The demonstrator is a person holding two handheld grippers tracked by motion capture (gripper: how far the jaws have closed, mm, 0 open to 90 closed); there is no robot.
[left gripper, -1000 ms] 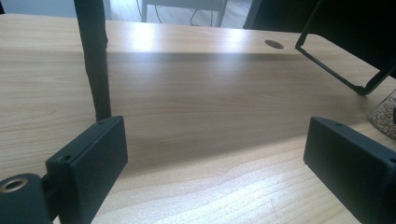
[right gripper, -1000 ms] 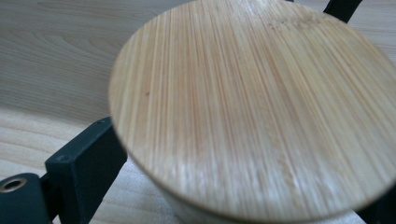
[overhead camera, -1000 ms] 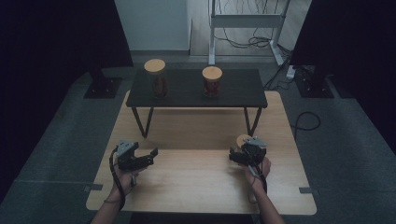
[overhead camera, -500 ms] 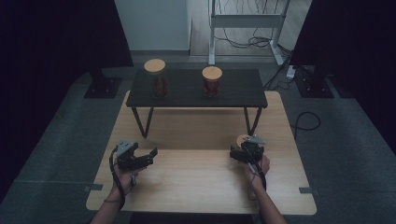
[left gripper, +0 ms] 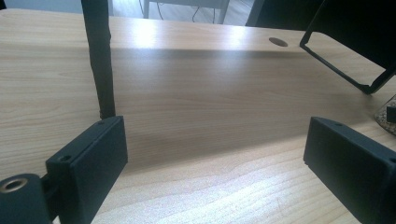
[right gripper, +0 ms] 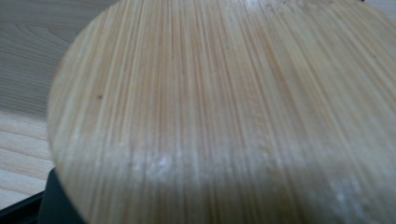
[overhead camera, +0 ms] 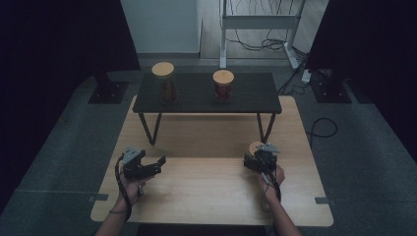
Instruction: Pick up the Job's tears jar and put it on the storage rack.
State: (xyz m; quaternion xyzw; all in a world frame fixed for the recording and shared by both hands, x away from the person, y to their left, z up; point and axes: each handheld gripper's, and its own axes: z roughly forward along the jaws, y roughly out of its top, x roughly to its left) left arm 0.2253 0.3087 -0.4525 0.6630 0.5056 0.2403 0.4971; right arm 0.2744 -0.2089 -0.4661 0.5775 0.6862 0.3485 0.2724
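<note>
Right gripper [overhead camera: 256,160] fingers have just been closing on the jar [overhead camera: 256,147] under its bamboo lid [right gripper: 233,107]; the lid could be slipping off. Left gripper [overhead camera: 156,164] fingers gaping, holding nothing.

The place looks like a lab or recording studio. A pale wooden table [overhead camera: 211,196] stands on grey carpet, flanked left and right by black curtains [overhead camera: 59,44]. At the far side, loose cables [overhead camera: 260,42] trail under a metal stand [overhead camera: 260,22] against a white wall.
</note>
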